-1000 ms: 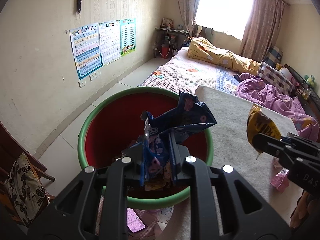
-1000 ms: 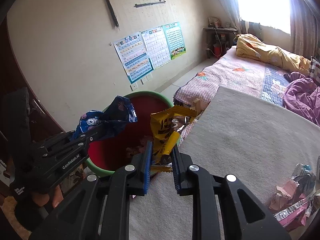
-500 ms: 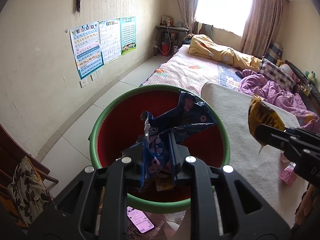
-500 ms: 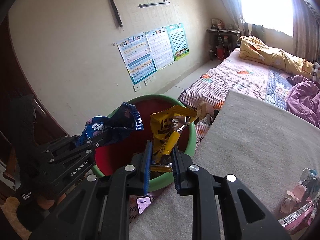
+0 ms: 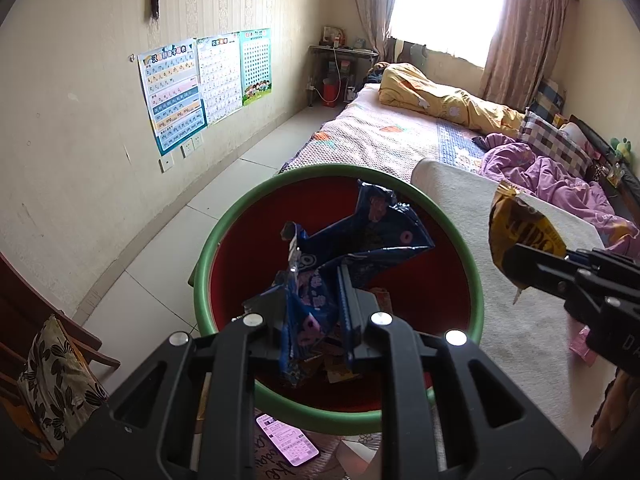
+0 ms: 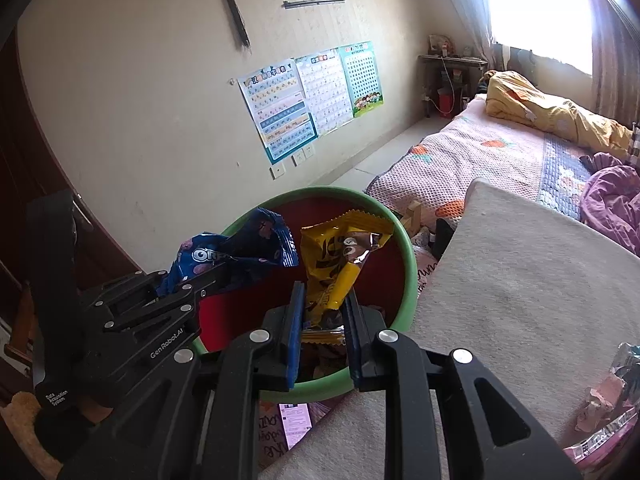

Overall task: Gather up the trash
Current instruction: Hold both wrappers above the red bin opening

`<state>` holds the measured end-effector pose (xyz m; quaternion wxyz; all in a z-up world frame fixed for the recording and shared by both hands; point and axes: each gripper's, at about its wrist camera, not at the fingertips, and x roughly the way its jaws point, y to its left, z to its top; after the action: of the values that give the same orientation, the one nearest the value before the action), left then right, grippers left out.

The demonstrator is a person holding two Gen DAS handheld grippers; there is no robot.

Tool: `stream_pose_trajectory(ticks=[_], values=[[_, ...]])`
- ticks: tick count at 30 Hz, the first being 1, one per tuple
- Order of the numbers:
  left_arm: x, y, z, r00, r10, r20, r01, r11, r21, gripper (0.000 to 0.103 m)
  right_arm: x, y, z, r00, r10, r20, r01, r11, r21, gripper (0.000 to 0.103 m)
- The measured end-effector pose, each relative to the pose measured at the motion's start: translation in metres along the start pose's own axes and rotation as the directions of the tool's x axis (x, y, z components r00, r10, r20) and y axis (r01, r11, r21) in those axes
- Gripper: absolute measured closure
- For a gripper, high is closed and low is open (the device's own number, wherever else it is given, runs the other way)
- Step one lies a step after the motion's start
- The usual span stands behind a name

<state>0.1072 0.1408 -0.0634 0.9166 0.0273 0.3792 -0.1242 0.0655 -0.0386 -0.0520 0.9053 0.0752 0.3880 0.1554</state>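
My left gripper (image 5: 314, 300) is shut on a crumpled blue snack wrapper (image 5: 360, 236), held over the mouth of a red bin with a green rim (image 5: 224, 236). The right gripper (image 6: 322, 300) is shut on a yellow snack wrapper (image 6: 340, 248), also above the bin (image 6: 408, 264), near its right side. In the left wrist view the right gripper (image 5: 516, 268) and its yellow wrapper (image 5: 520, 232) show at the right, beside the bin's rim. The right wrist view has the left gripper (image 6: 208, 276) with the blue wrapper (image 6: 240, 248) at the left. Some wrappers lie inside the bin.
A grey mat-covered surface (image 6: 540, 288) lies right of the bin, with more pink and silvery wrappers (image 6: 608, 400) at its near right. A phone (image 5: 288, 440) lies on the floor by the bin. A bed (image 5: 384, 132) stands behind, a chair (image 5: 60, 364) at left.
Both grippers have shifted toward the bin with their wrappers still gripped. The bin now sits more centred under them, and the yellow wrapper has come over its rim.
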Motion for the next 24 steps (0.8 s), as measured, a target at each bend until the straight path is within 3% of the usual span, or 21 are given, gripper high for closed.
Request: stream_pose_trajectory(ticks=[24], values=[[0.027,0.012,0.002,0.999,0.012,-0.051,-0.011,1.0,0.023,0.085,0.022,0.004,0.009,0.999,-0.009,-0.035,0.009,1.0,-0.003,0.084]])
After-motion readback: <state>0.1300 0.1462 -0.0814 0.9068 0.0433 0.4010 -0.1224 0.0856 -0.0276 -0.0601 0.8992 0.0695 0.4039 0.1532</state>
